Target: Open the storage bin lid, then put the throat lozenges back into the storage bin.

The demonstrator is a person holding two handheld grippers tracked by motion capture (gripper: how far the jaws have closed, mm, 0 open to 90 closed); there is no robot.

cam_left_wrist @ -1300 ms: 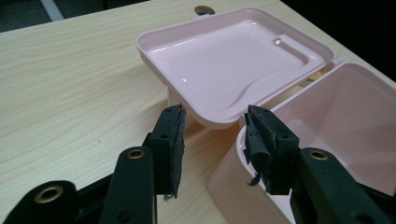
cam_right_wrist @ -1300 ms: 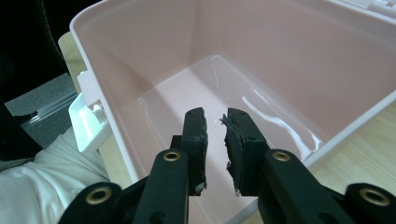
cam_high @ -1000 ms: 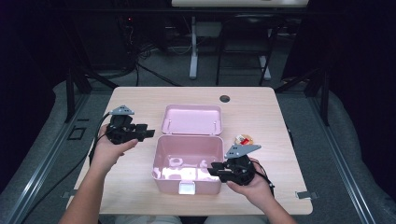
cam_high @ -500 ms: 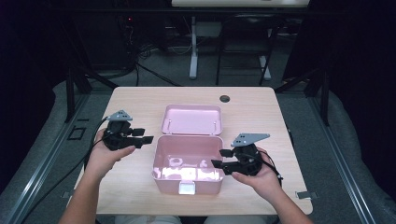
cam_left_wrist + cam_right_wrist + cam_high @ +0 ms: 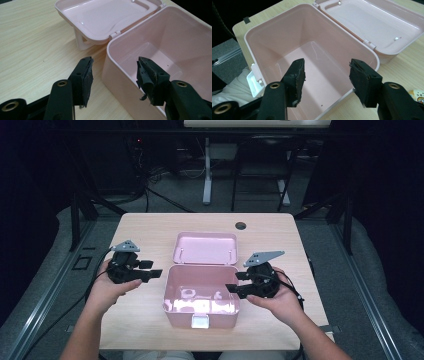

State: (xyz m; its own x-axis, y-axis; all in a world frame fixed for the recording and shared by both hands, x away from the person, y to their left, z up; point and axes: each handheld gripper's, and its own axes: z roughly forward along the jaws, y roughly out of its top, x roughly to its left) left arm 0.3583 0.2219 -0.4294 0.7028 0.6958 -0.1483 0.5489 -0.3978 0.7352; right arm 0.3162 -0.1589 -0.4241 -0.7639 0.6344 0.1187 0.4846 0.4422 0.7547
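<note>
An open pink plastic box (image 5: 180, 312) stands mid-table, its lid (image 5: 205, 247) laid flat behind it. My left gripper (image 5: 151, 268) hovers just left of the box, open; its jaws have just been opening. In the left gripper view (image 5: 113, 72) the box's corner (image 5: 120, 82) lies beyond the gap, untouched. My right gripper (image 5: 235, 281) is held over the box's right rim, open, and its jaws have just been opening with nothing between them. Its own view (image 5: 327, 75) looks into the box's bare pink inside (image 5: 274, 32) and across to the lid (image 5: 372, 22).
The light wooden table (image 5: 150, 230) has a dark round hole (image 5: 240, 226) near its far edge. A printed snack packet (image 5: 417, 96) lies on the table to the right of the box. Dark floor and stand legs surround the table.
My right gripper has risen from the box's front right corner, and its jaws stand wider. It now covers the packet beside it. The left gripper has barely moved.
</note>
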